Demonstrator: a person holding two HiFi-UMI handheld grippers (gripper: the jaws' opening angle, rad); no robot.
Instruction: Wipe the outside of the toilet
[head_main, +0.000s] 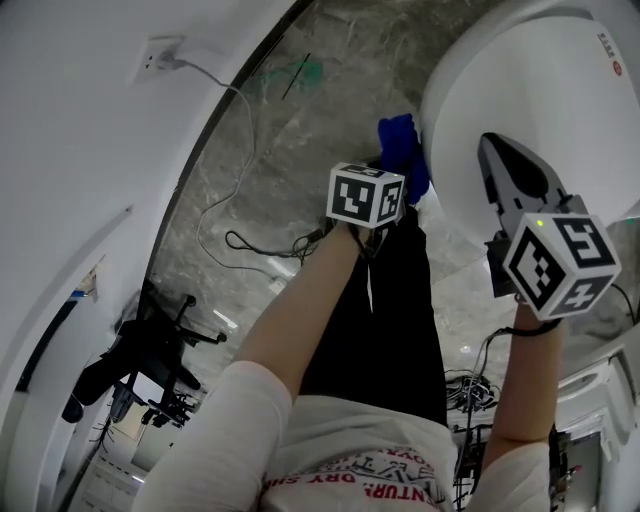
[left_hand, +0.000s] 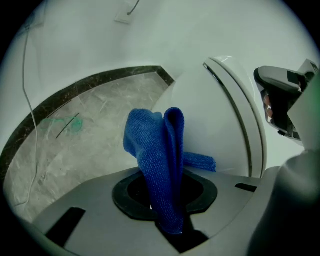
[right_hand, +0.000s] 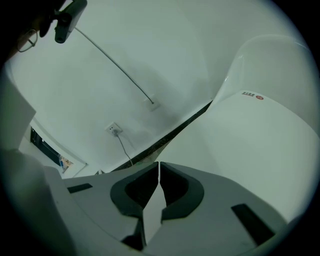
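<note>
Toilet (head_main: 520, 90) fills the upper right with its lid down and its white shell facing both tools; grey stone floor (head_main: 260, 150) runs alongside. Blue cloth (left_hand: 160, 150) is pinched in the left tongs (left_hand: 169, 212). Its folds stand out past the tips and one corner appears to touch the toilet's side below the lid seam, probably so that fabric, not plastic, meets the shell for the wipe. Right tongs (right_hand: 157, 192) are pressed together on nothing, poised by the lid, likely parked clear of the wiping side.
</note>
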